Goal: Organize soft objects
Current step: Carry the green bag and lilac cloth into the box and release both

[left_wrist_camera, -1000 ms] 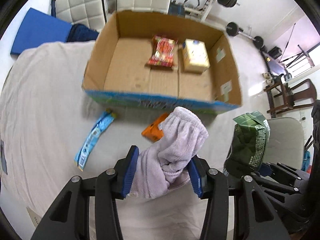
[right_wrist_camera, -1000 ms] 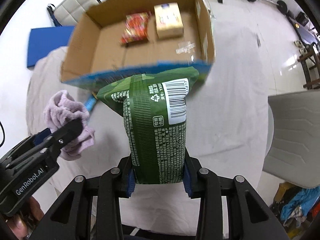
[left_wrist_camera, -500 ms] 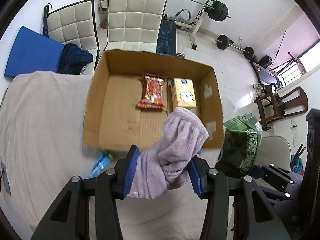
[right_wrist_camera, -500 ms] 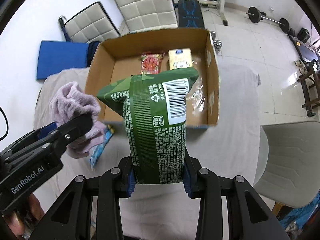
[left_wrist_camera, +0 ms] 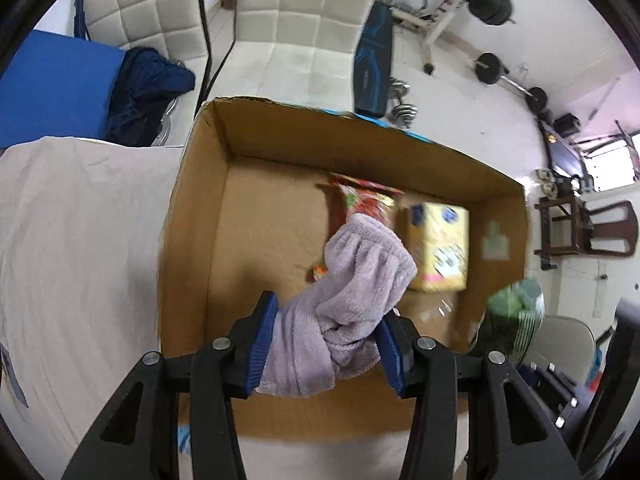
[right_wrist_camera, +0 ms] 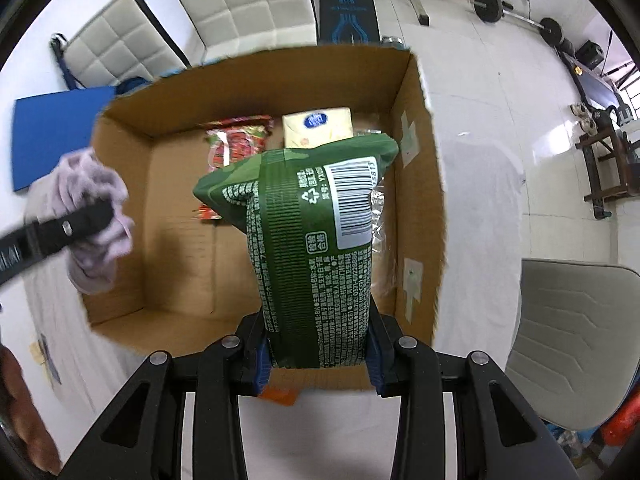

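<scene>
White-clothed counter (left_wrist_camera: 80, 240) carries our cardboard box (left_wrist_camera: 192, 248). We clamp a lilac towel (left_wrist_camera: 340, 304) in the left claw (left_wrist_camera: 326, 346) over the box; our right claw (right_wrist_camera: 318, 354) grips a green packet (right_wrist_camera: 308, 240) above it. Inside lie a red snack bag (right_wrist_camera: 236, 140) and yellow pack (left_wrist_camera: 438, 252).

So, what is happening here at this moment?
A person is sorting soft things into a cardboard box with two handheld grippers. The left gripper is shut on a lilac towel, and the right gripper is shut on a green bag. Both are held over the open box. A red snack pack and a yellow pack already lie inside it.
</scene>
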`<state>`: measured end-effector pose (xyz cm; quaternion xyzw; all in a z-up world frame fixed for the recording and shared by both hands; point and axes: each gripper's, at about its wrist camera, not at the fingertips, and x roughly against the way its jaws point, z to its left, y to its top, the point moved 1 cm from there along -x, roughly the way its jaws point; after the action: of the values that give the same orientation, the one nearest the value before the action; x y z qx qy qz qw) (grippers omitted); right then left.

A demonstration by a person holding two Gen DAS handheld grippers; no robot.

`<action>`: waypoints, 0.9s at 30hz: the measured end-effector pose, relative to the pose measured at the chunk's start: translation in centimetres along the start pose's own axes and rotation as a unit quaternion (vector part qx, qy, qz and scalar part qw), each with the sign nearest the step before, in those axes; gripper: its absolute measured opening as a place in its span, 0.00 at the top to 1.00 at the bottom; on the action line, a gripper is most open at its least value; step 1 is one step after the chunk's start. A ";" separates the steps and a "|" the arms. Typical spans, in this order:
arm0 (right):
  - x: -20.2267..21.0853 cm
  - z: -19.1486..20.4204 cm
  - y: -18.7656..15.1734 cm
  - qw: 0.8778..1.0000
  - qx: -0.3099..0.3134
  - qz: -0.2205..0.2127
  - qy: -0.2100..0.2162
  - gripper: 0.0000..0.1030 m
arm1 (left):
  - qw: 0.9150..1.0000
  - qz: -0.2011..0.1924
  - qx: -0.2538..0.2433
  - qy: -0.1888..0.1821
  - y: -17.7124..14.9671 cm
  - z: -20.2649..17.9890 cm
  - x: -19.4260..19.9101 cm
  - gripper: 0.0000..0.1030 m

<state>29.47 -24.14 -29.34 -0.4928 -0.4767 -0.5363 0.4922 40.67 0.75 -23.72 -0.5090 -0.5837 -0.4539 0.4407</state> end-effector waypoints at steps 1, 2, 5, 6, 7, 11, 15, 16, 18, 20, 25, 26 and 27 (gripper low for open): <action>-1.3 0.0 0.5 1.000 -0.002 0.010 -0.002 0.62 | 1.000 0.009 0.004 -0.001 0.8 0.2 -1.1 0.57; -2.1 -0.1 0.7 1.000 -0.004 0.015 -0.003 0.62 | 1.000 0.013 0.007 0.001 1.2 0.4 -1.6 0.57; -5.1 -0.1 1.0 0.999 -0.005 0.044 -0.007 0.62 | 0.999 0.031 0.009 0.009 2.6 0.7 -4.0 0.57; -5.9 -0.1 0.7 0.999 -0.004 0.051 -0.008 0.62 | 0.999 0.037 0.010 0.013 3.0 0.8 -4.7 0.57; -6.4 0.0 0.6 0.998 -0.004 0.057 -0.010 0.62 | 0.999 0.043 0.012 0.015 3.4 1.0 -5.4 0.57; -9.4 0.1 0.1 0.996 -0.009 0.082 -0.014 0.62 | 0.998 0.056 0.014 0.018 4.3 1.4 -7.1 0.56; -11.2 0.1 -0.1 0.995 -0.009 0.100 -0.020 0.61 | 0.998 0.061 0.006 0.023 4.9 1.4 -8.1 0.54; -11.6 0.2 -0.1 0.994 -0.007 0.106 -0.021 0.61 | 0.998 0.063 0.005 0.025 5.1 1.4 -8.2 0.53; -12.1 0.2 0.1 0.993 -0.010 0.118 -0.016 0.60 | 0.997 0.066 0.014 0.029 5.2 1.6 -8.2 0.52; -12.2 0.3 0.2 0.992 -0.011 0.121 -0.014 0.58 | 0.997 0.070 0.024 0.025 5.4 1.7 -8.3 0.49; -10.8 0.9 1.0 0.994 -0.015 0.111 -0.011 0.40 | 0.997 0.066 0.019 0.029 5.5 1.7 -7.5 0.31; -10.5 1.1 1.2 0.994 -0.014 0.110 -0.011 0.37 | 0.997 0.062 0.014 0.031 5.4 1.6 -7.1 0.25; -10.3 1.3 1.2 0.994 -0.014 0.107 -0.008 0.33 | 0.998 0.060 0.011 0.030 5.3 1.4 -6.9 0.21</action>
<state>31.08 -22.37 -39.53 -0.5523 -0.4179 -0.4830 0.5358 46.49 1.18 -30.27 -0.5245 -0.5433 -0.4352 0.4902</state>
